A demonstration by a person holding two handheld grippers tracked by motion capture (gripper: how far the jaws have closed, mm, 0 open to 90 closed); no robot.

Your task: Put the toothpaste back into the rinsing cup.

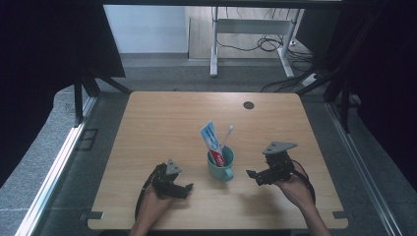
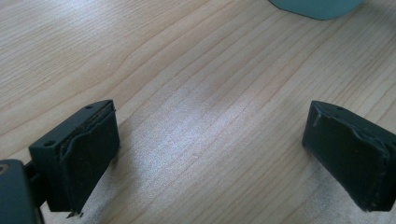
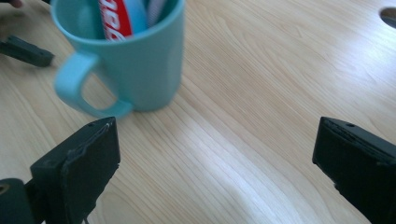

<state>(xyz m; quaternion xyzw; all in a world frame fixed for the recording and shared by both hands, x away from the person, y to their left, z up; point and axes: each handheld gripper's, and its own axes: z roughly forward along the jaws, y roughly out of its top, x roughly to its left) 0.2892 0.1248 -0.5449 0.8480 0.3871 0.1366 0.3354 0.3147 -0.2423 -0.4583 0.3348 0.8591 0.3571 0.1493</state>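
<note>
Teal ceramic mug point(image 1: 221, 164) with a looped handle stands upright near the front middle of a pale wooden table point(image 1: 162, 118), between the two hand-held grippers. Inside it lean a red, white and blue toothpaste tube point(image 1: 212, 142) and a slim white-handled toothbrush point(image 1: 226, 135), both rising above the rim. In the right gripper view the mug point(image 3: 135, 60) sits just ahead of the black jaws, its handle turned toward them, touching neither. The right gripper point(image 1: 252, 175), held in the person's right hand point(image 1: 291, 186), points at the mug from the side with its jaws spread wide and nothing between them. The left gripper point(image 1: 189, 189), held in the left hand point(image 1: 156, 202), rests low beside the mug on the other side, likewise spread wide and holding nothing; in the left gripper view the mug's base point(image 2: 317, 7) is just visible at the top edge, with bare wood between the jaws. Judging from this, the work is either at its very beginning or just finished: the tube and brush are in the mug and nothing is gripped, though which it is cannot be told. A small dark round hole point(image 1: 249, 105) marks the far side of the table.
</note>
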